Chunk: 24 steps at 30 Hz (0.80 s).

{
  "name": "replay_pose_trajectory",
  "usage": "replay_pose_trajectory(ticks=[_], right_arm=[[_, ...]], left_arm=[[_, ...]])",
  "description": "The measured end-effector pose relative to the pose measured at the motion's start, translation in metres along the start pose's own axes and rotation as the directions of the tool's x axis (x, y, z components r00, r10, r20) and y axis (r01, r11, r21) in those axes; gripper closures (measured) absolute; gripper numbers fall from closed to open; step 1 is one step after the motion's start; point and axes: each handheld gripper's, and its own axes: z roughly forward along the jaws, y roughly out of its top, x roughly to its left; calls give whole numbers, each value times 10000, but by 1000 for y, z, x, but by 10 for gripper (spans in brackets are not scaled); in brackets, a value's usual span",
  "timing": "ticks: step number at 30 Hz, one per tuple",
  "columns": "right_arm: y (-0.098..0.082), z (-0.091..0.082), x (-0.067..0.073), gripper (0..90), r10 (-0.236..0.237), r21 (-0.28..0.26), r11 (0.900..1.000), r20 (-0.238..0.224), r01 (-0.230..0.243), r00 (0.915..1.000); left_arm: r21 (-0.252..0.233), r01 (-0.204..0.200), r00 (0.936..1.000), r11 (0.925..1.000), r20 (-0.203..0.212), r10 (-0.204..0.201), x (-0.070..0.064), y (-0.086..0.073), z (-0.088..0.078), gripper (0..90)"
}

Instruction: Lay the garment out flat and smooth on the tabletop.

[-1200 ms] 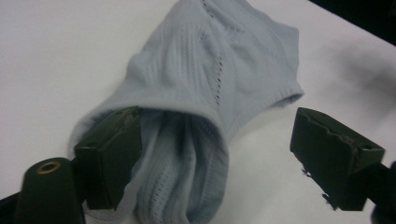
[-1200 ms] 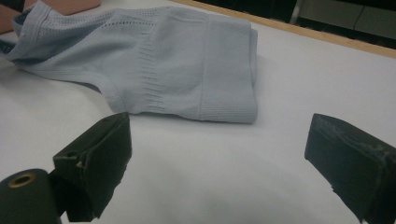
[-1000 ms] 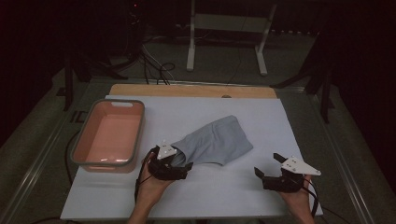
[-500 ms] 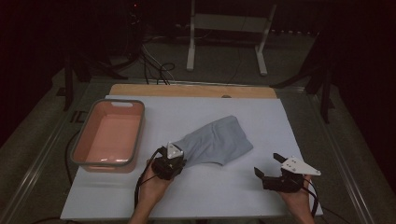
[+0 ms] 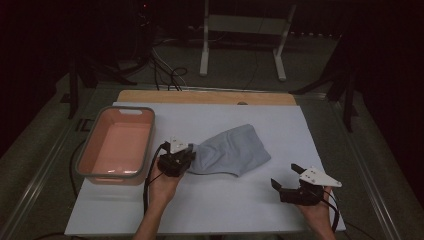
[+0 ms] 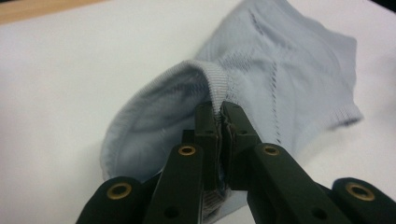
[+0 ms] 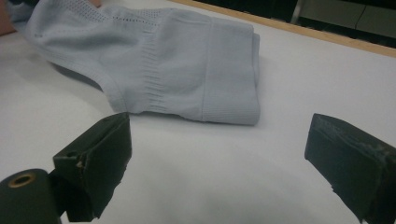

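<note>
A light blue sock (image 5: 231,150) lies in the middle of the white table top (image 5: 225,205). My left gripper (image 5: 189,150) is at the sock's left end, and its jaws have just closed on the ribbed cuff (image 6: 215,88), which is lifted and pulled open. In the left gripper view the left gripper (image 6: 219,119) pinches the cuff edge between its pads. My right gripper (image 5: 286,176) rests near the front right of the table, open and apart from the sock. From the right gripper view the sock (image 7: 173,60) lies ahead of the right gripper (image 7: 219,149), which has nothing between its fingers.
A pink tub with a grey rim (image 5: 85,160) stands at the left of the table, close to my left hand. A wooden strip (image 5: 205,96) runs along the table's far edge. Dark floor with cables and a white stand (image 5: 240,30) lies beyond.
My left gripper has shut on the sock's cuff and moved up and a little away from me, raising that end. The right gripper has kept still.
</note>
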Motion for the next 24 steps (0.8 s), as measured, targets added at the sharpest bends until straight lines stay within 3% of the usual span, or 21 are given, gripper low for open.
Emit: replay_pose_trajectory(ticks=[3, 10, 17, 24], right_arm=[[1, 3, 0, 75, 117, -17, 9999, -140, -117, 9998], [9, 13, -8, 75, 47, 191, 9998, 10, -48, 10000], [21, 27, -16, 102, 31, 302, 9995, 76, -33, 10000], [37, 51, -19, 162, 313, 536, 9981, 76, -317, 9995]], left_arm=[[-97, 148, 9998, 9998, -124, -150, 2, 5, 2, 871], [-208, 508, 9983, 9985, -285, -513, 8, 10, 8, 871], [-216, 610, 9973, 9979, -387, -618, 12, 11, 8, 871], [-274, 710, 9959, 9971, -549, -724, 17, 14, 5, 871]])
